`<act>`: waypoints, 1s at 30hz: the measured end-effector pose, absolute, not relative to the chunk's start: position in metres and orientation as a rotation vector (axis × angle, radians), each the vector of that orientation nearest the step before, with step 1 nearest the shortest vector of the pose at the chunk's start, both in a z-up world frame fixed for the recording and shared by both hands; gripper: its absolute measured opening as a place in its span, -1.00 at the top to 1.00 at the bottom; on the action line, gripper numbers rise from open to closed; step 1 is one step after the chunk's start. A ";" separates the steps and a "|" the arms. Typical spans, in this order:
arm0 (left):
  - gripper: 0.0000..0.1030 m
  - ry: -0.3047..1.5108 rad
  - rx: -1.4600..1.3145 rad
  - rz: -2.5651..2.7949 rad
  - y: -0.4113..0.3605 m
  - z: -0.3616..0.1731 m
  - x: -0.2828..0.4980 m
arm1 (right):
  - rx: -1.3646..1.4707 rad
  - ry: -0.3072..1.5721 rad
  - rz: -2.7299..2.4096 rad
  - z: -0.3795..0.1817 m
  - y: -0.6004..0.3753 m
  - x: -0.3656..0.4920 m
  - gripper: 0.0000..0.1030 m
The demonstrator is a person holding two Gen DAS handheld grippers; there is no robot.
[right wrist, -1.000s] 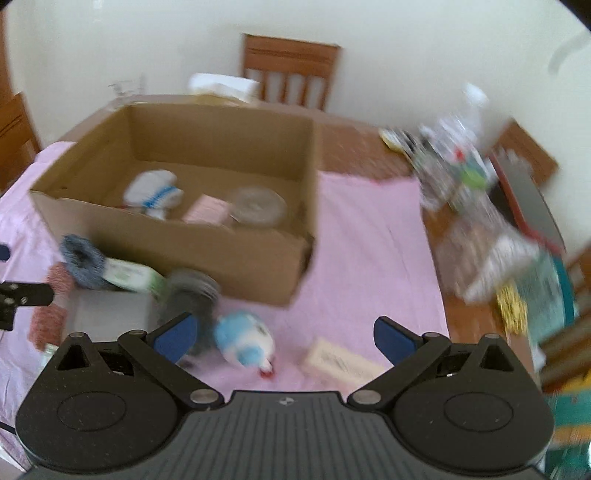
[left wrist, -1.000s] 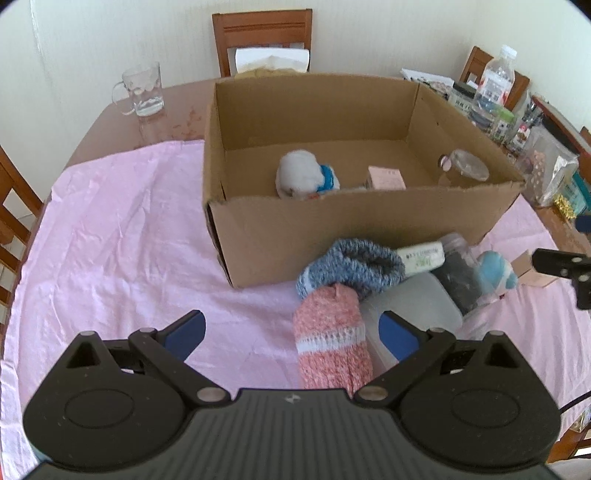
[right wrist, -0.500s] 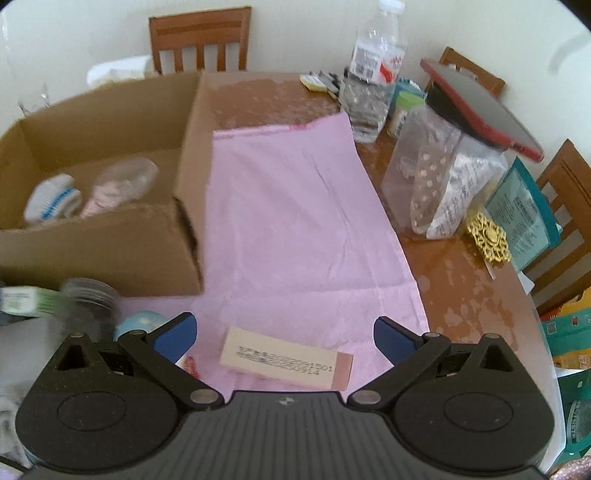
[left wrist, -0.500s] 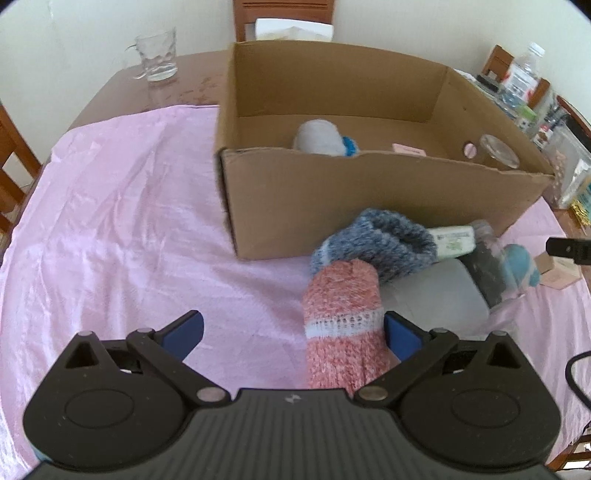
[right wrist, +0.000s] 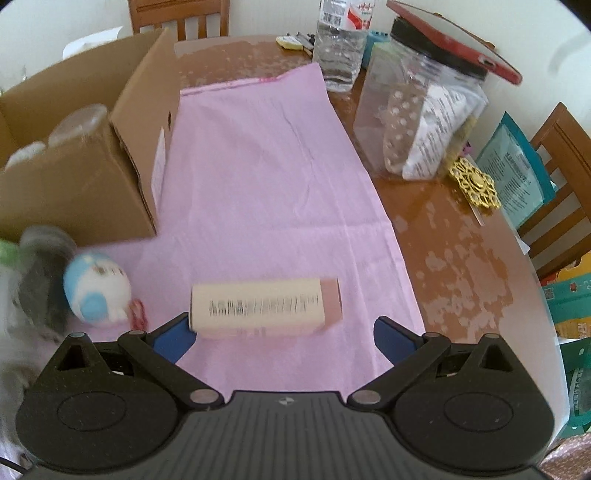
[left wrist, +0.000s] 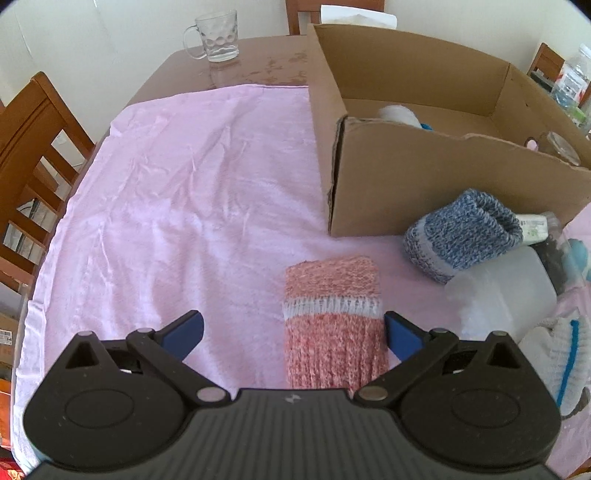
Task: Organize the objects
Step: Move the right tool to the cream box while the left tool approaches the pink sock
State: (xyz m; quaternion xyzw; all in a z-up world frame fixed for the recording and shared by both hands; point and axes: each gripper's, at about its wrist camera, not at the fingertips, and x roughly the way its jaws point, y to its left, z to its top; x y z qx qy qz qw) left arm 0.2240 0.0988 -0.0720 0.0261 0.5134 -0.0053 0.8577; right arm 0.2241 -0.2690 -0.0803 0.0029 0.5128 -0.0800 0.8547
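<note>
Across the wooden table (right wrist: 454, 236) lies a pink cloth (left wrist: 177, 206), and its whole left half is bare, giving wide room out to the edge where a chair (left wrist: 33, 140) stands. On the right side the cloth ends short of the table's rim, leaving a strip of bare wood with a clear lidded jar (right wrist: 417, 118), a water bottle (right wrist: 340, 48) and a gold ornament (right wrist: 474, 184) along it. A glass mug (left wrist: 214, 35) stands alone at the far left corner.

Central on the cloth sits an open cardboard box (left wrist: 436, 184); a white and blue soft thing (left wrist: 402, 114) and a clear glass jar (left wrist: 561, 147) show over its front wall. Just before that wall cluster a blue knitted sock (left wrist: 461, 236), a translucent plastic container (left wrist: 506, 295) touching it, and a white glove (left wrist: 561, 347) nearer.

The left gripper (left wrist: 293, 332) is spread wide and grips nothing; a pink knitted sock (left wrist: 332, 321) lies lengthwise between its fingers, beside the right one. The right gripper (right wrist: 282, 336) is equally wide and empty, with a cream carton (right wrist: 264, 308) lying crosswise just ahead, its left end over the left fingertip. A blue and white plush toy (right wrist: 98, 291) rests left of it.
</note>
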 end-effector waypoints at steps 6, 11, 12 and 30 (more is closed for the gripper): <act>-0.98 1.086 0.055 -0.083 0.091 -0.071 0.220 | 0.023 1.076 -0.134 -0.096 -0.280 0.213 -1.00; -0.98 1.082 0.024 -0.113 0.086 -0.075 0.219 | 0.039 1.032 -0.093 -0.100 -0.282 0.211 -1.00; -0.98 1.079 0.014 -0.121 0.085 -0.076 0.219 | 0.034 1.024 -0.084 -0.100 -0.282 0.211 -1.00; -0.99 1.041 0.043 -0.062 0.081 -0.105 0.229 | 0.015 0.959 -0.054 -0.103 -0.279 0.212 -1.00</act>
